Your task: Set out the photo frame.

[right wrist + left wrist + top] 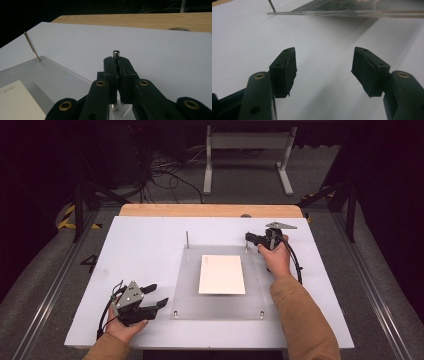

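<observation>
White surface (145,250) lies under everything, with a wooden edge (210,210) at its far side and dark floor with cables beyond. Up close, the right gripper (117,65) has its jaws pressed together on a thin metal post (116,53), whose rounded top pokes out just above the pads while its foot shows below them on the corner of the clear plate (55,75). From above, that same right gripper (256,239) sits at the plate's far right corner, held by a hand in a tan sleeve (300,315), though the post itself is too small to make out there. A second post (187,239) stands free at the far left corner, and a white card (222,274) lies flat in the middle of the clear plate (190,305). Over at the near left, the left gripper (155,296) rests low over the bare surface, well apart from the plate; its jaws stand wide apart with nothing between them, the pads (287,71) showing worn edges.
</observation>
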A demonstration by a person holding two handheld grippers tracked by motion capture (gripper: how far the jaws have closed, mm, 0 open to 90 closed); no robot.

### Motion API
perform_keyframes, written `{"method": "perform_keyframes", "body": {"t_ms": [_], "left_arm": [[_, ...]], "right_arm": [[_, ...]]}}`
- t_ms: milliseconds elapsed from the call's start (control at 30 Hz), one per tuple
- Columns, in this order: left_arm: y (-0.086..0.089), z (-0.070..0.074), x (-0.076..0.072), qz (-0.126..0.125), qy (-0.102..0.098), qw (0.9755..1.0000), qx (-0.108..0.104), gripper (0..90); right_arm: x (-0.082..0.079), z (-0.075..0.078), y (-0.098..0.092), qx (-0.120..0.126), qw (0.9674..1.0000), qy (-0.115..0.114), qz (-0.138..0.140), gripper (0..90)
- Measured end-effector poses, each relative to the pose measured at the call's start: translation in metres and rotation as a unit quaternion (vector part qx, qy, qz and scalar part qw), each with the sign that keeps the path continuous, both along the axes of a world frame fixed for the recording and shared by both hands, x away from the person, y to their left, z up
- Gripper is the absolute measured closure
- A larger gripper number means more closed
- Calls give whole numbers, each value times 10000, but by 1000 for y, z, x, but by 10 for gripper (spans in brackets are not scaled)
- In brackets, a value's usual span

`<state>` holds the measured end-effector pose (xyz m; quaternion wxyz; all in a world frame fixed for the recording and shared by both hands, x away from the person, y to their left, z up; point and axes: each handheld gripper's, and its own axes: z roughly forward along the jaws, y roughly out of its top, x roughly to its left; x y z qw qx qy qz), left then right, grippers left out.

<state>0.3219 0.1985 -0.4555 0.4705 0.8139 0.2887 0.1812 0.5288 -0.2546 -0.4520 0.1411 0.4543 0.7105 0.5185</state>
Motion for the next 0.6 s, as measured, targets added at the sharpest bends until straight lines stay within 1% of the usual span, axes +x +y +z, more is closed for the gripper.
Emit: {"method": "perform_keyframes", "body": {"t_ms": [100, 167, 200, 233, 267, 300, 333, 367, 400, 433, 467, 500, 533, 567, 600], "left_arm": [[-6, 1, 1, -43, -43, 10000, 19, 298], [-11, 3, 3, -96, -256, 9996, 22, 275], [-14, 4, 3, -99, -333, 9994, 1, 264], [-16, 5, 4, -124, -451, 9989, -25, 244], [-17, 5, 5, -147, -546, 9984, -65, 244], [-20, 6, 5, -174, -655, 9976, -98, 218], [-22, 7, 6, -211, -749, 9969, -115, 218], [-25, 8, 6, -272, -879, 9957, -143, 209], [-26, 9, 6, -320, -944, 9949, -159, 186], [-29, 10, 6, -368, -1040, 9937, -180, 186], [-31, 11, 7, -427, -1167, 9920, -225, 171], [-33, 12, 7, -476, -1256, 9907, -218, 154], [-36, 13, 7, -536, -1309, 9896, -251, 149], [-41, 15, 9, -620, -1374, 9880, -326, 151], [-41, 15, 9, -620, -1374, 9880, -326, 163]], "right_arm": [[1, -1, -1, 73, 10000, 40, 2, 858], [1, -1, -1, 93, 9999, 57, -18, 858], [1, -1, -1, 115, 9999, 80, -30, 858], [2, 0, 0, 104, 9999, 104, -49, 858], [2, 0, 0, 104, 9999, 104, -49, 858], [2, 0, 0, 127, 9998, 127, -59, 858], [2, 0, 0, 127, 9998, 127, -59, 858], [2, 0, 0, 130, 9998, 129, -64, 858], [2, -1, -1, 149, 9998, 134, -63, 858], [2, -1, -1, 149, 9998, 134, -63, 858], [2, -1, -1, 155, 9998, 136, -58, 858], [2, -1, -1, 154, 9998, 137, -54, 857], [2, -1, -1, 174, 9997, 146, -50, 857], [2, -1, -1, 204, 9996, 157, -76, 857], [2, -1, -1, 204, 9996, 157, -76, 857]]}}
